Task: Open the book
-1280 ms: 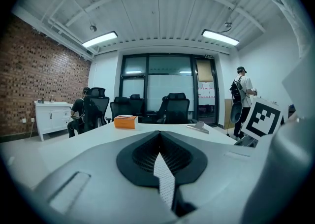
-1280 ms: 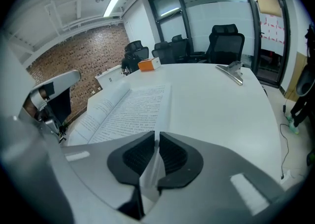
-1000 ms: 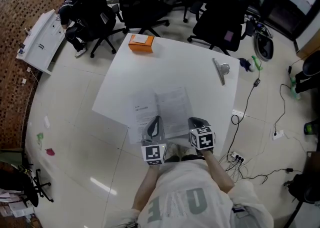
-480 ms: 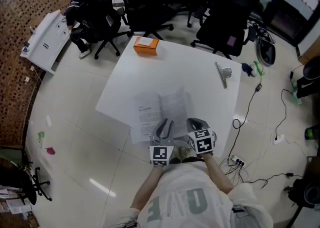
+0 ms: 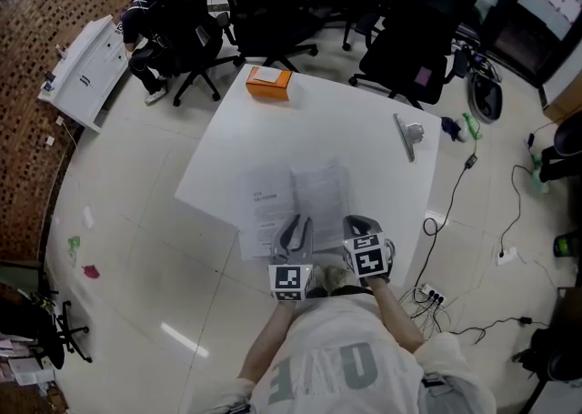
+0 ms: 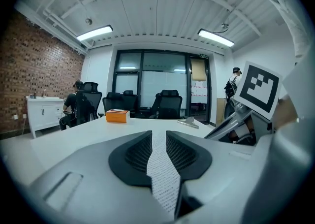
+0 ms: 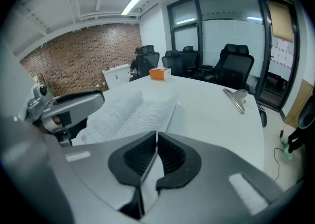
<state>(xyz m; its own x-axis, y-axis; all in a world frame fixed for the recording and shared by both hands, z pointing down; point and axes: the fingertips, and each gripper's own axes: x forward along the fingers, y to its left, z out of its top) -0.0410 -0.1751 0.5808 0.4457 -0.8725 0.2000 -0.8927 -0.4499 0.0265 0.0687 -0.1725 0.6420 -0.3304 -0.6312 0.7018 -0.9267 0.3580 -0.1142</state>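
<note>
Book (image 5: 296, 205) was found lying open on the table (image 5: 346, 126), at the edge nearest the person. The opening was judged nearly done.

- Right gripper (image 5: 356, 225): closed on a thin page.
- Left gripper (image 5: 296, 232): jaws just parted, printed page seen in the gap, not pressed.
- Next, as judged: page to be laid flat and released gently.
- Against a second earlier: left gripper was noted shifted toward the right one.

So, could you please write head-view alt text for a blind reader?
A person holds a left gripper and right gripper at the near edge of an open white printed book on a white table. The left jaws have just opened around a printed page; the right pinch a page edge. An orange box and metal clip lie beyond.
</note>
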